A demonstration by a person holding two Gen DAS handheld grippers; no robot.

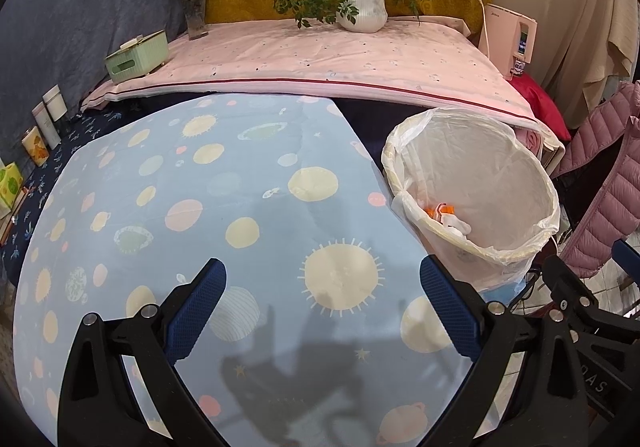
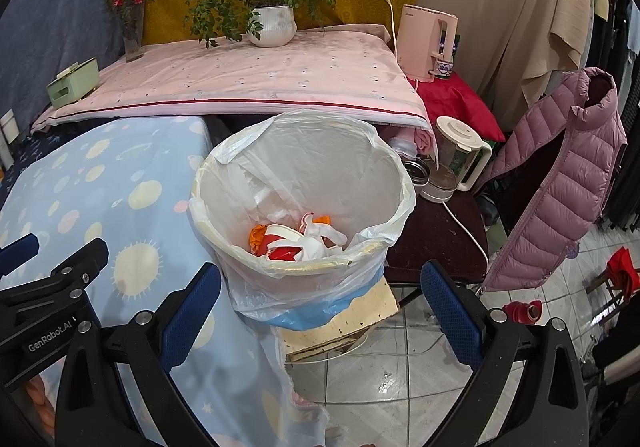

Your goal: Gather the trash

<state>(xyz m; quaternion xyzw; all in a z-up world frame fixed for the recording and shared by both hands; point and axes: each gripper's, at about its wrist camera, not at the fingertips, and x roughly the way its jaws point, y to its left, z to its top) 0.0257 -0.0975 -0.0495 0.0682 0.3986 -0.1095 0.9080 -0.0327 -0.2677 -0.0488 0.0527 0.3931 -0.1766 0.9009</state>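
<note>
The left wrist view looks down over the planet-print cloth, close, with the lined bin at frame right. The right wrist view faces the same bin centrally, nearer. Both share the pink-covered table and potted plant at top.

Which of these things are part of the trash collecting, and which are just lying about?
Part of the job:
- bin lined with a plastic bag
- trash already inside it
- left gripper and right gripper, jaws open and holding nothing

Just lying about:
- potted plant
- flower vase
- green tissue box
- pink kettle
- glass jug
- pink jacket
</note>
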